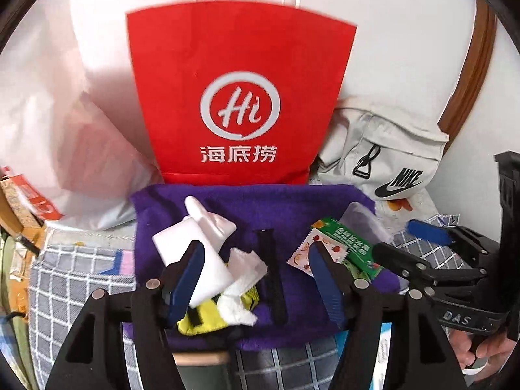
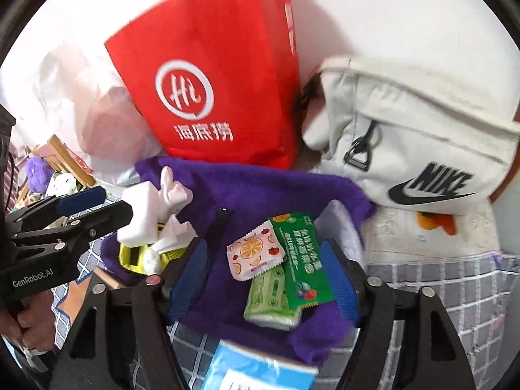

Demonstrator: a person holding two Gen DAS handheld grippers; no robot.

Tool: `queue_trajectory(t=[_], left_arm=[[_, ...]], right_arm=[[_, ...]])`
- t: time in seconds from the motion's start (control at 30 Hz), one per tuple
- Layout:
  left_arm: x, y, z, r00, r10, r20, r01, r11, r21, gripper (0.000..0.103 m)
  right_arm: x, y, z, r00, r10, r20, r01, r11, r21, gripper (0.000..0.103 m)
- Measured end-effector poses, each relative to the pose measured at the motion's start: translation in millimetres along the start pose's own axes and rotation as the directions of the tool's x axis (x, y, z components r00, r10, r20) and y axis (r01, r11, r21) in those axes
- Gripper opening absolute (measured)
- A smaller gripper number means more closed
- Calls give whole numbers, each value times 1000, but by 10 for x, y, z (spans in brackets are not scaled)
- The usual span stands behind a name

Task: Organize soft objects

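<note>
purple cloth, three snack packets, one red bag, one white bag

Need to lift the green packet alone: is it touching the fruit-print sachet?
Touching. The right wrist view shows the fruit-print sachet overlapping the green packet's left edge, with no purple cloth visible between them.

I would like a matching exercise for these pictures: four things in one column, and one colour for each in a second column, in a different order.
Things:
1. paper bag standing at the back
2. cloth spread under the small items
3. Nike pouch
4. long snack packet

Colours:
A. green
B. off-white
C. red
D. purple

Pairs: 1-C, 2-D, 3-B, 4-A
</note>
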State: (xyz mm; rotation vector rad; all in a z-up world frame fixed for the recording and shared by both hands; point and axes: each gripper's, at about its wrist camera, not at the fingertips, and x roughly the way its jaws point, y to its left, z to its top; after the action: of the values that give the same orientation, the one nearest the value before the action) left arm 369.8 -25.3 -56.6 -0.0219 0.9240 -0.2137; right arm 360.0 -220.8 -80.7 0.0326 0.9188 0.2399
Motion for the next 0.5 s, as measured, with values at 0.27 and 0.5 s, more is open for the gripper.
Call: queue_trajectory(t=[0.27, 0.5], left_arm=[[-755, -70, -281, 998, 25, 55, -24, 1000, -10, 86], [-1310, -169, -683, 996, 66, 67, -65, 998, -15, 98]], right_arm=[[-687, 271, -293, 994, -79, 81, 80, 997, -17, 98], [-1267, 506, -771, 985, -113, 132, 115, 993, -11, 100]])
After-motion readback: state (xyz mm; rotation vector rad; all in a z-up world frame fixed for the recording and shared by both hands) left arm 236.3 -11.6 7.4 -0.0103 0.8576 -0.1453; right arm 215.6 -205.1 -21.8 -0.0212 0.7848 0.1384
